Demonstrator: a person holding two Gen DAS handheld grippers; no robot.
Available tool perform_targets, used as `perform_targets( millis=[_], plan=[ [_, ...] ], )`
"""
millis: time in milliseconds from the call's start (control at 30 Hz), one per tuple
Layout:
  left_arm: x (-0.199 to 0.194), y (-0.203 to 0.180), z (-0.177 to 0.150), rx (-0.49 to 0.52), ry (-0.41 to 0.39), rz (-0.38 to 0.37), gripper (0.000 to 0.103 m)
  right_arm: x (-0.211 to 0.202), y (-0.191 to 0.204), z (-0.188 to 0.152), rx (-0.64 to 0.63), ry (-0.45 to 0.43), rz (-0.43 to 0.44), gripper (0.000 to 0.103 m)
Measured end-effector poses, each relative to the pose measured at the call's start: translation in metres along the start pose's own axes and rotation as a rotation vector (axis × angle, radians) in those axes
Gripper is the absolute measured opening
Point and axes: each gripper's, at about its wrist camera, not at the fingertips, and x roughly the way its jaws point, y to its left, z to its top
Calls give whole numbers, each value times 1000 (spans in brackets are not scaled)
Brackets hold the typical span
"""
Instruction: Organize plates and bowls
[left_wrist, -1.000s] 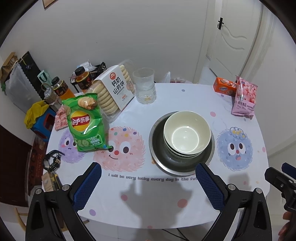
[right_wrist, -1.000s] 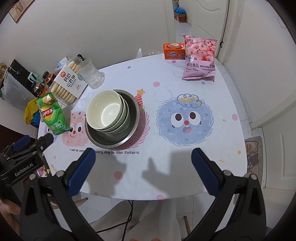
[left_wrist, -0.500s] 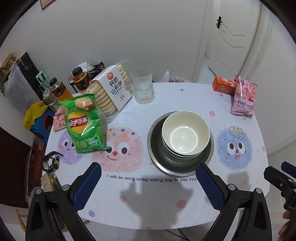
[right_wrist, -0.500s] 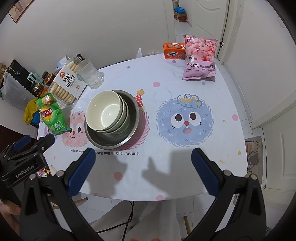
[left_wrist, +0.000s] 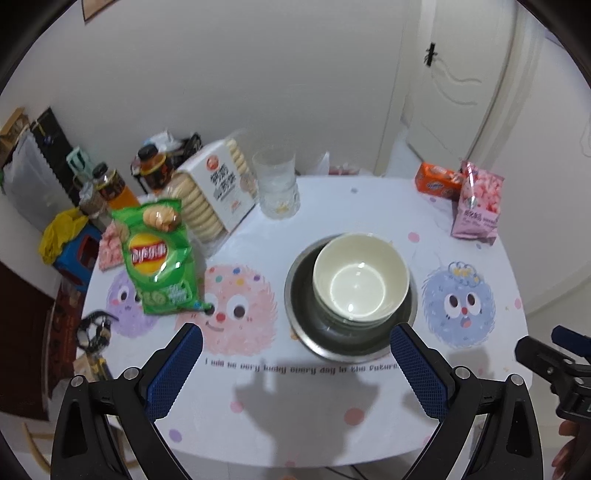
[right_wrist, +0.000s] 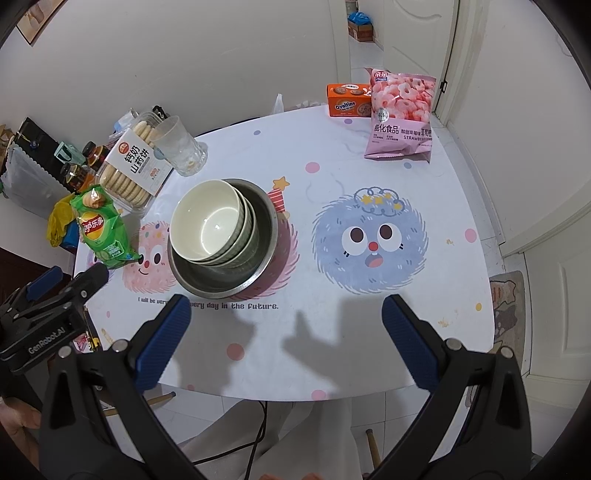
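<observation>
Right wrist view showed both grippers, left gripper (left_wrist: 295, 354) and right gripper (right_wrist: 286, 317), spread wide and empty; the stacked bowls (right_wrist: 212, 221) near the table's (right_wrist: 369, 177) left edge probably wanted a steady rim pinch.

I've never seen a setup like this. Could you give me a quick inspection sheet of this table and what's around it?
Surface: round table under a cartoon-print cloth.
Job's things: cream bowls nested in a stack inside a metal basin.
Clutter: green chip bag, biscuit pack, glass, orange box, pink snack bag.
Tongs: left tongs and right tongs both open, empty, above the table's near edge.
Cables: one dark cable under the table.
Surroundings: white door, bottles beside the table.
</observation>
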Motion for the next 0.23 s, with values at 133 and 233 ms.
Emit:
perform_targets(
  millis=[133,233],
  plan=[
    [-4,-4,2,3,-23,6,103,4,-1,-2,-2,8,-3,103],
    [-2,-4,2,3,-12,21,103,6,-2,-2,-4,11,-2,103]
  ],
)
